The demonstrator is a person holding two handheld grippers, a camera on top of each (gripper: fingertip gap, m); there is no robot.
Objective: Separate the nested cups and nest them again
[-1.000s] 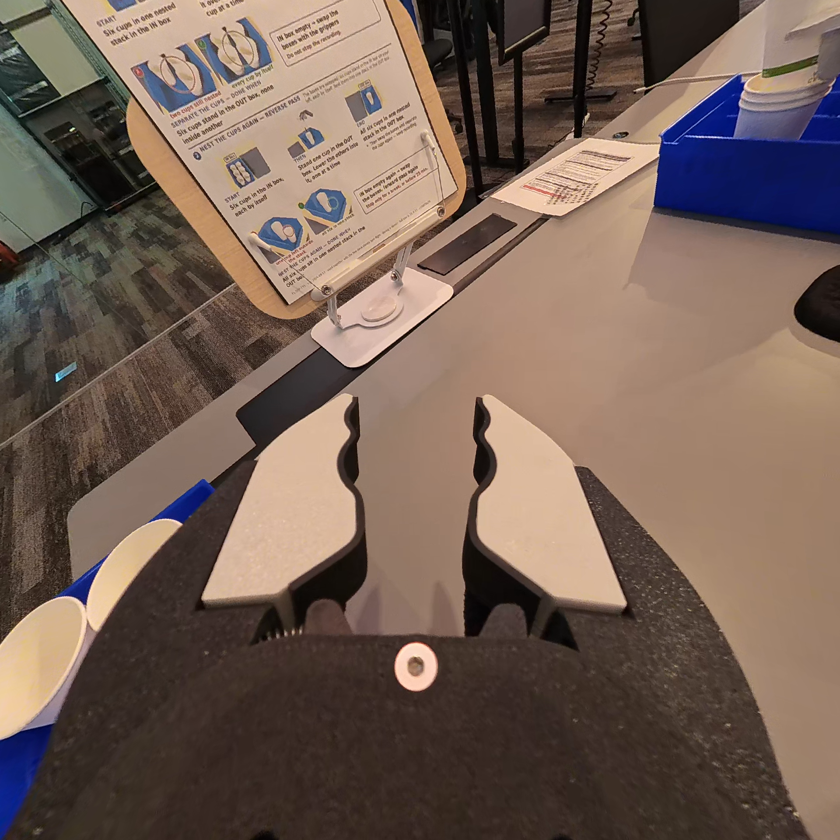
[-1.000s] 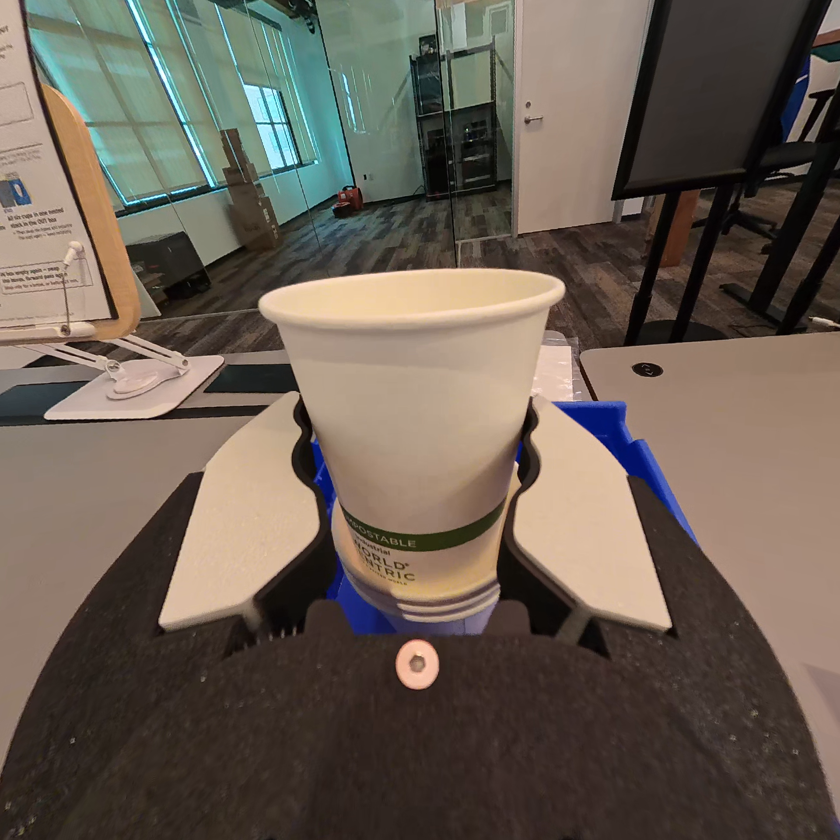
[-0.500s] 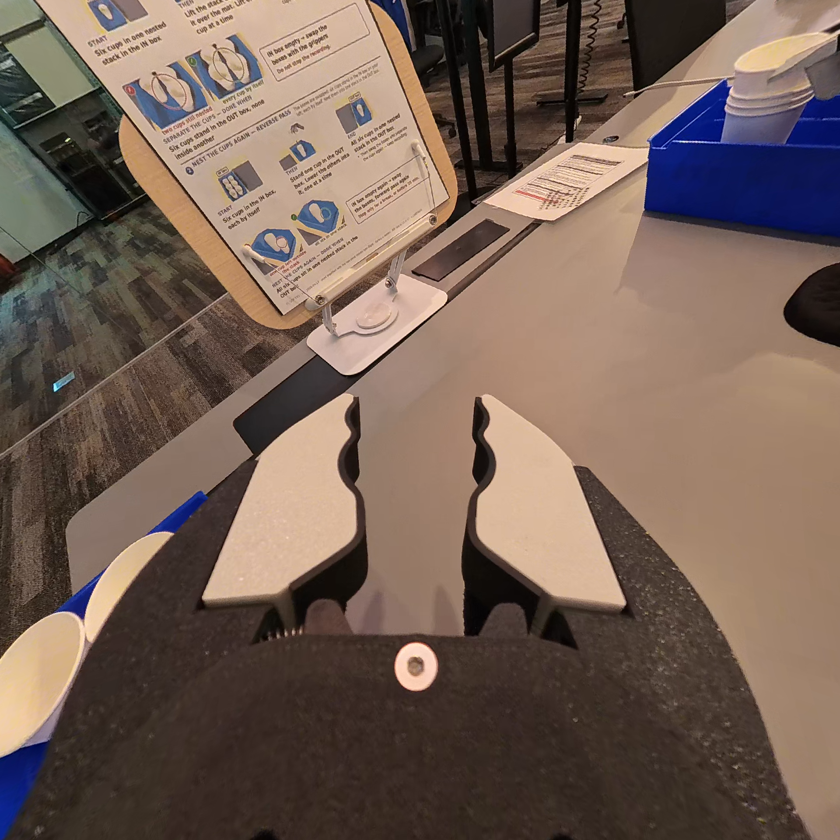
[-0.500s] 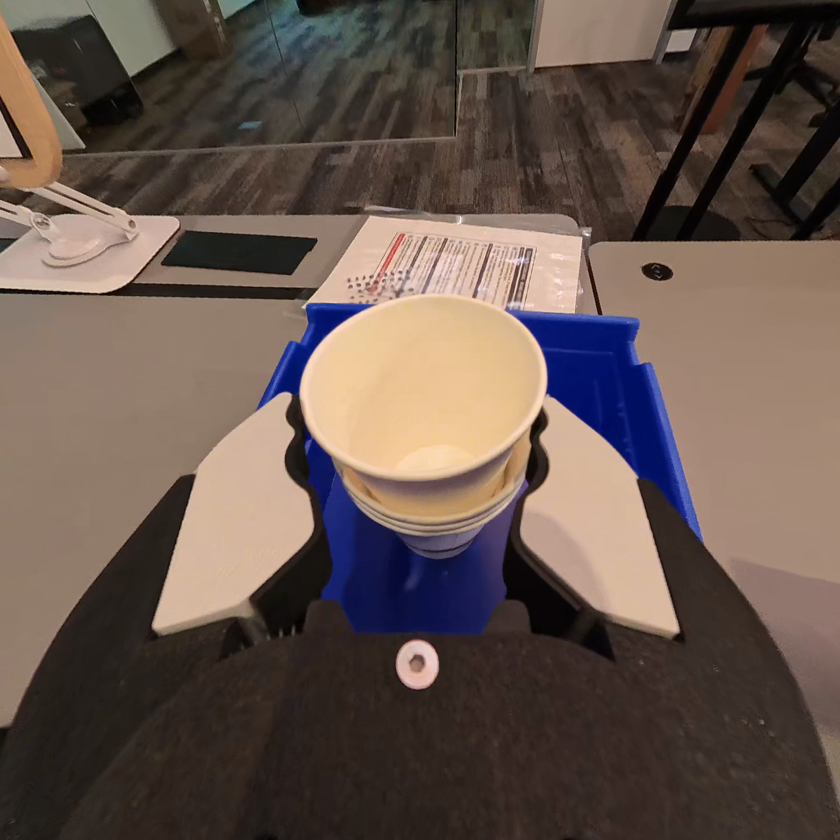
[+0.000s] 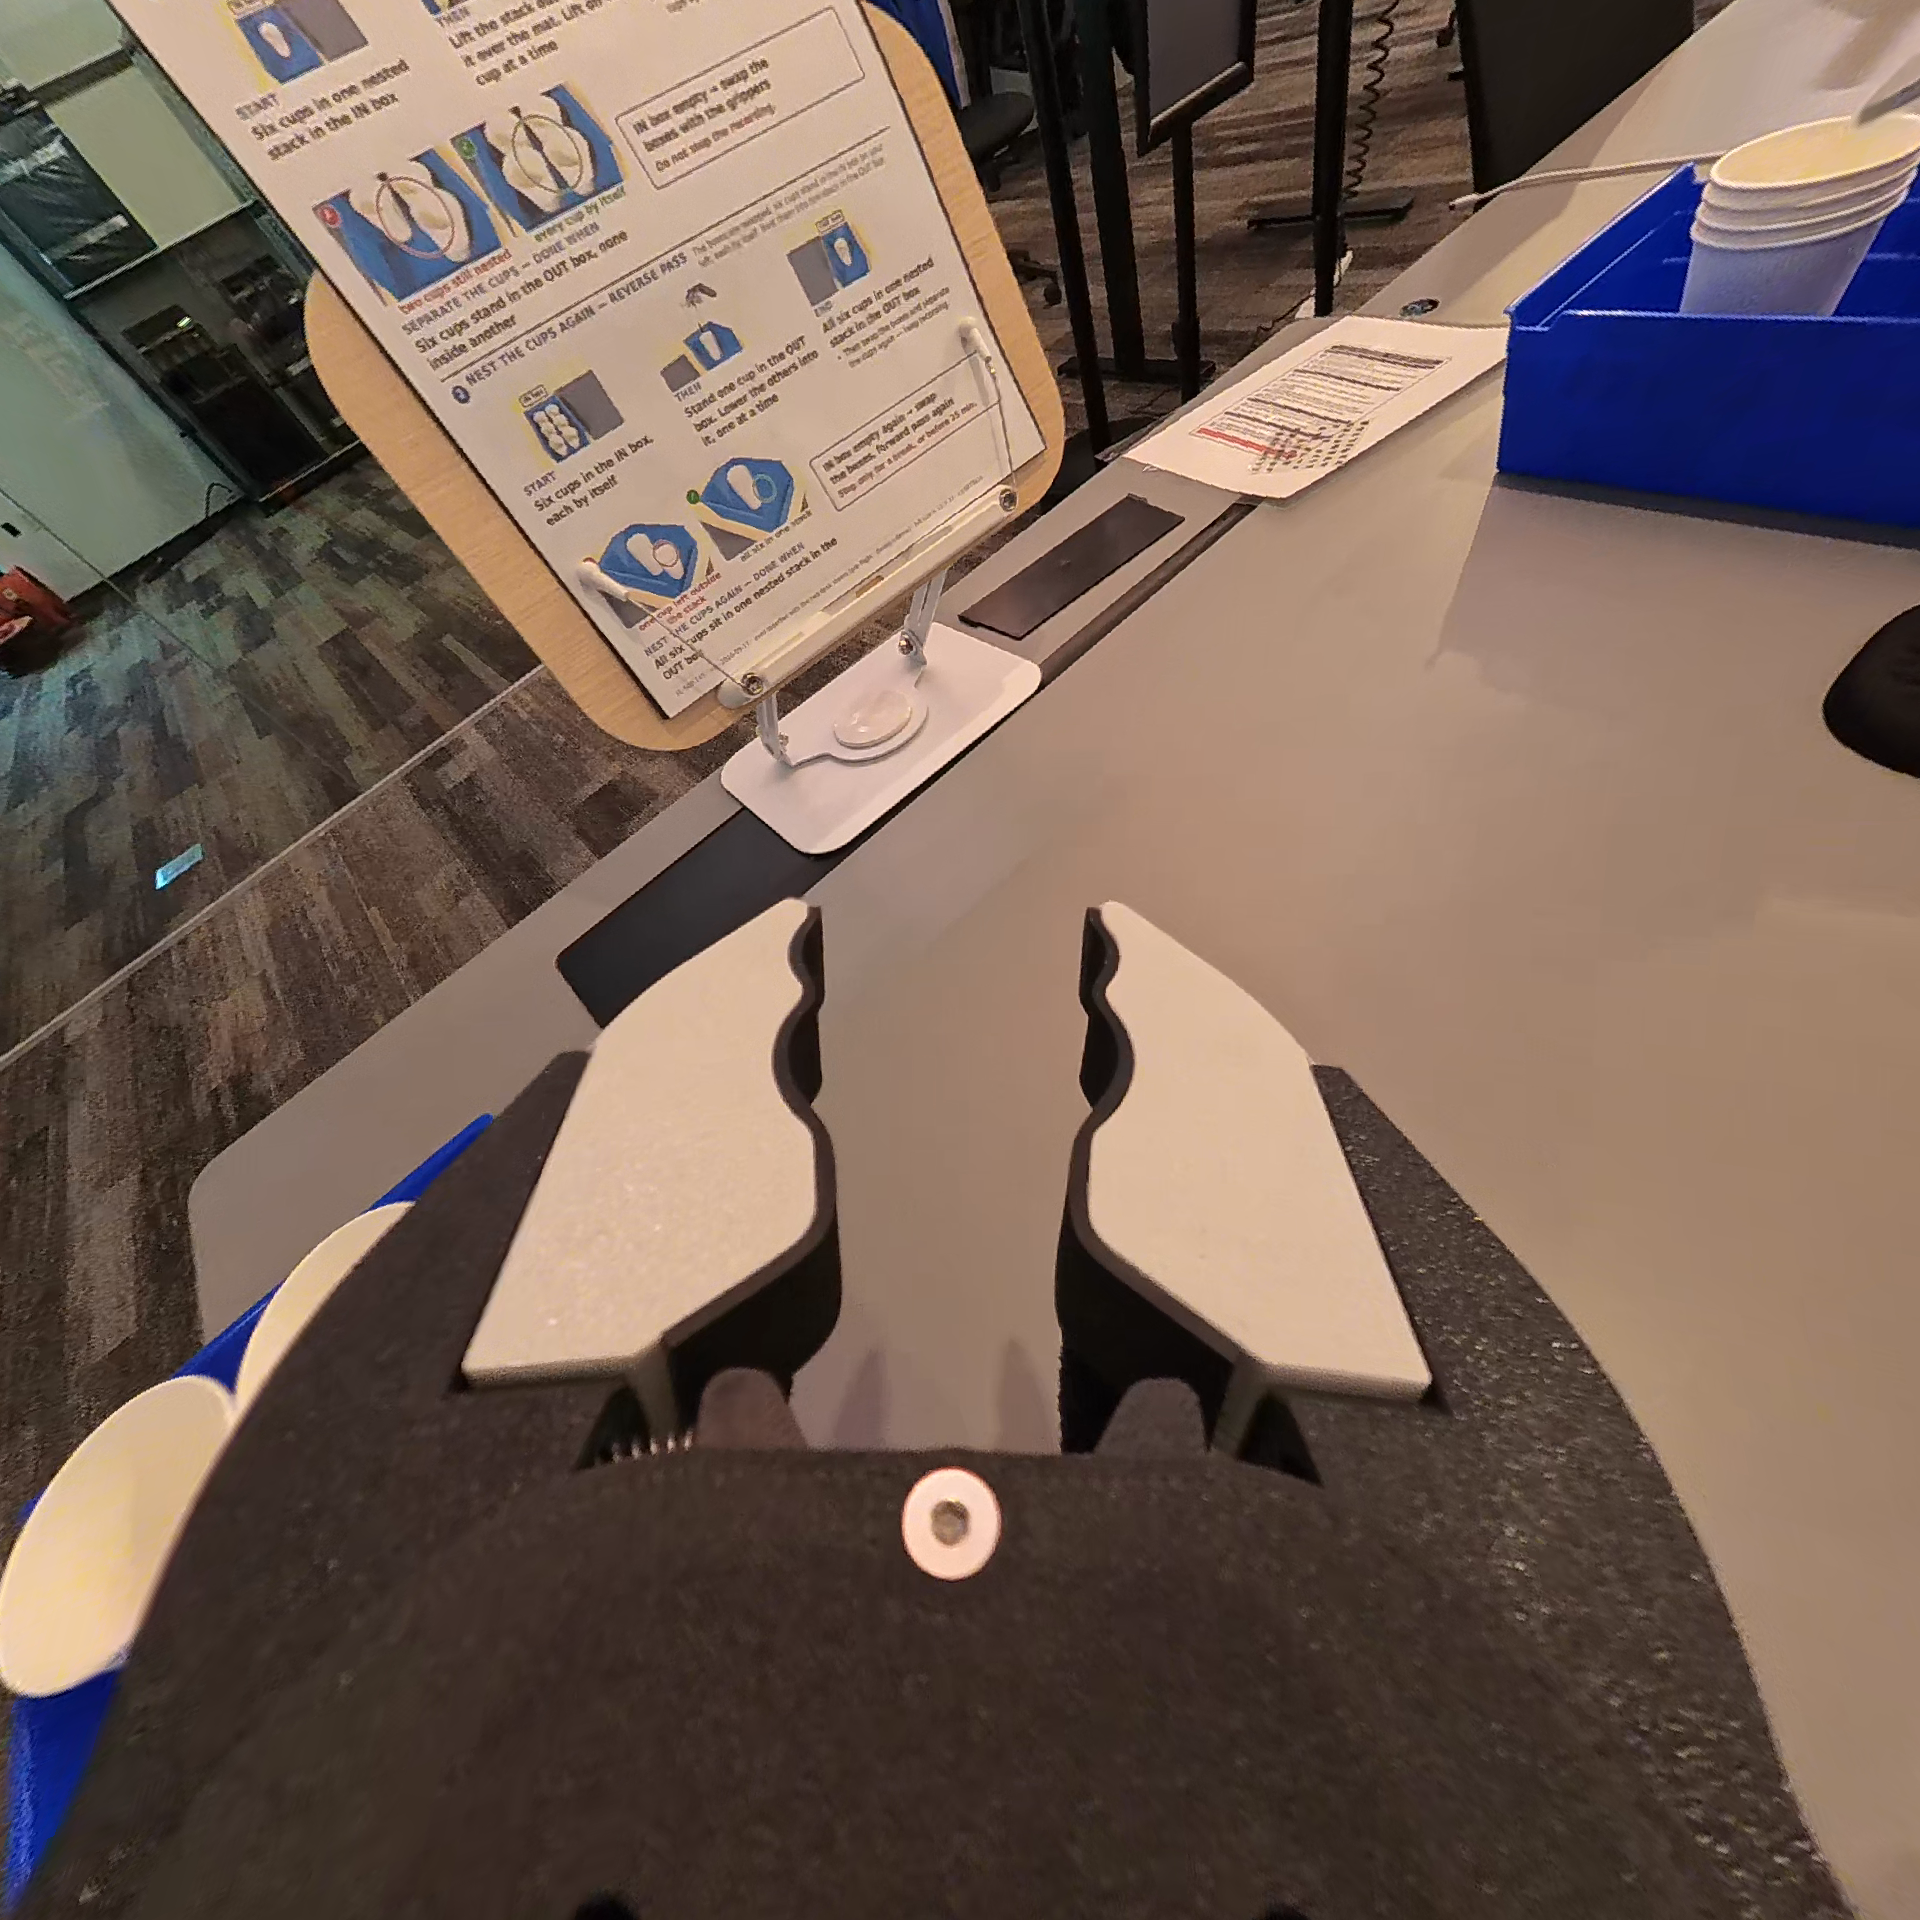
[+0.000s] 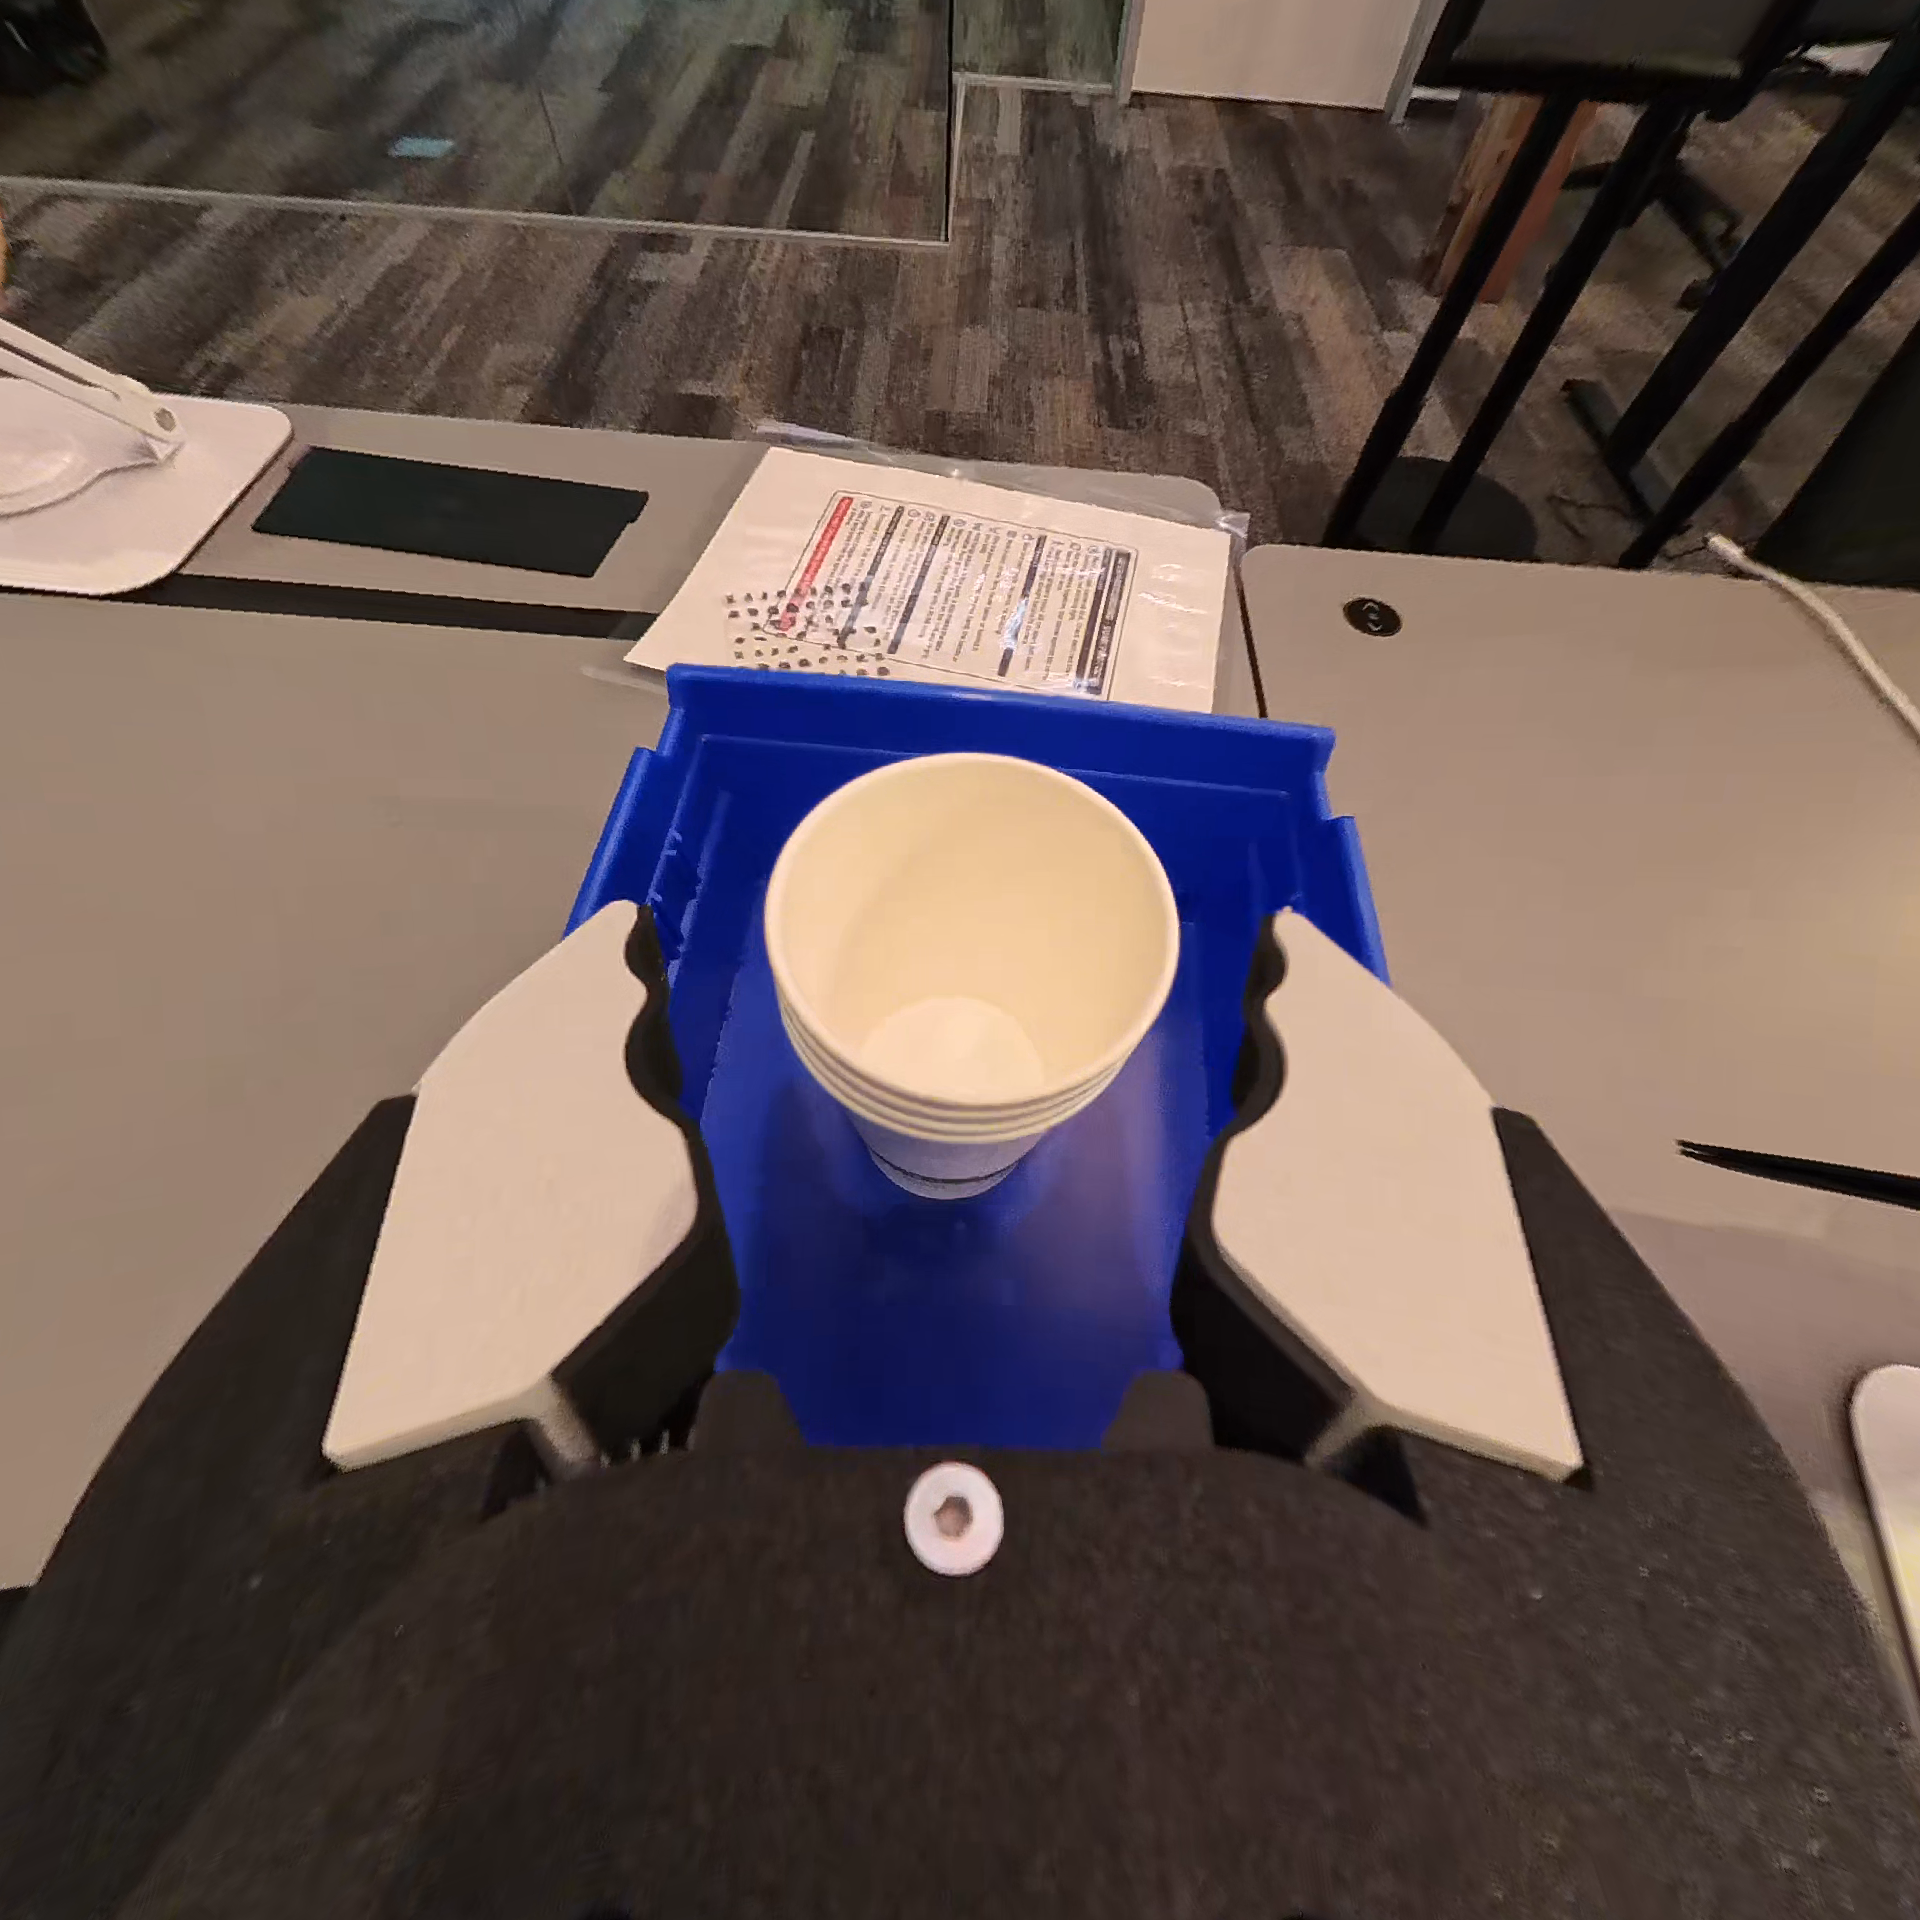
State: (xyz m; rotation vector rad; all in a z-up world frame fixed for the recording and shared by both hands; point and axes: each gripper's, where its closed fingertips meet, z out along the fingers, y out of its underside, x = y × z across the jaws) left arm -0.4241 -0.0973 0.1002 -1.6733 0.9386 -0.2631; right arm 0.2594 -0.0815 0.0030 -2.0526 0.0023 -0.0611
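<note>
A stack of nested white paper cups point(image 6: 971, 997) stands upright in a blue box point(image 6: 997, 717) on the grey table. My right gripper point(image 6: 956, 935) is above it, open wide, with clear gaps between both pads and the stack. The same stack point(image 5: 1797, 223) and box point(image 5: 1704, 405) show at the far right of the left wrist view. My left gripper point(image 5: 948, 925) is open and empty above the bare table. Two loose white cups point(image 5: 114, 1548) stand in another blue box point(image 5: 52, 1766) at its lower left.
An instruction board on a white stand point(image 5: 883, 738) stands at the table's back edge. A printed sheet point(image 6: 966, 582) lies behind the right box. A cable point(image 6: 1829, 634) runs at the far right, and a pale flat thing point(image 6: 1891, 1507) lies at the right edge.
My right gripper let go of the top cup, which dropped into the stack, then opened wider and rose above it. My left gripper stayed open and barely shifted.
</note>
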